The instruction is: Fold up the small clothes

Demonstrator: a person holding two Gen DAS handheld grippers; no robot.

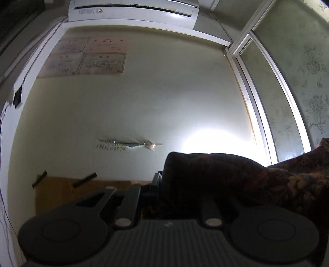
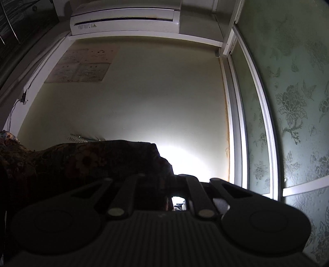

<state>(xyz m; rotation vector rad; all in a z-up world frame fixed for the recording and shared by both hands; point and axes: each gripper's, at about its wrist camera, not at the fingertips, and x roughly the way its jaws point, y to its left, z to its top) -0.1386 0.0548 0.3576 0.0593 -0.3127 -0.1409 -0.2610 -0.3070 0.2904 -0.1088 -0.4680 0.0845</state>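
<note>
Nearest each camera is the dark gripper body with its linkage. In the left wrist view the left gripper (image 1: pixel 164 184) points up and forward, and the dark floral garment (image 1: pixel 236 174) bunches over its right side and stretches off to the right, hiding the fingers; they look clamped on the cloth's edge, but the tips cannot be seen, so this is a judgement. In the right wrist view the right gripper (image 2: pixel 164 180) meets the same garment (image 2: pixel 82 162) from the other end: the cloth runs leftward from it, and the fingers appear drawn together on it. So the garment hangs raised between the two grippers, its long axis left to right, each holding one end, neither nearer. Beyond stands a pale wall (image 1: pixel 144 106), with posters (image 1: pixel 86 55) and an air conditioner (image 1: pixel 133 12) high up.
</note>
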